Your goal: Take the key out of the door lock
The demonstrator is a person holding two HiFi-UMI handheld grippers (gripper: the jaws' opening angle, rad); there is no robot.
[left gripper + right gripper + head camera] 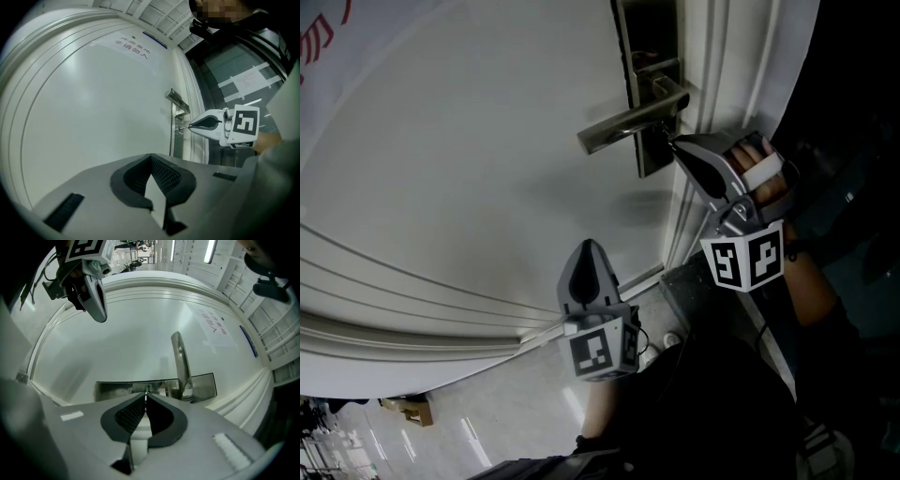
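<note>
A metal lock plate [654, 155] with a lever handle [628, 127] sits at the right edge of the white door [469, 159]. My right gripper [673, 143] points level at the plate just below the handle. In the left gripper view a small key [179, 128] sticks out of the plate, and the right gripper [189, 127] is shut on its end. From the right gripper view only a thin sliver of the key [146, 392] shows at the jaw tips. My left gripper [589, 244] hangs lower left, shut and empty, apart from the door.
The door frame [712, 56] runs down right of the lock plate. A paper sign [133, 47] is stuck high on the door. A hand [764, 178] grips the right gripper. A cardboard box [411, 410] lies on the floor at lower left.
</note>
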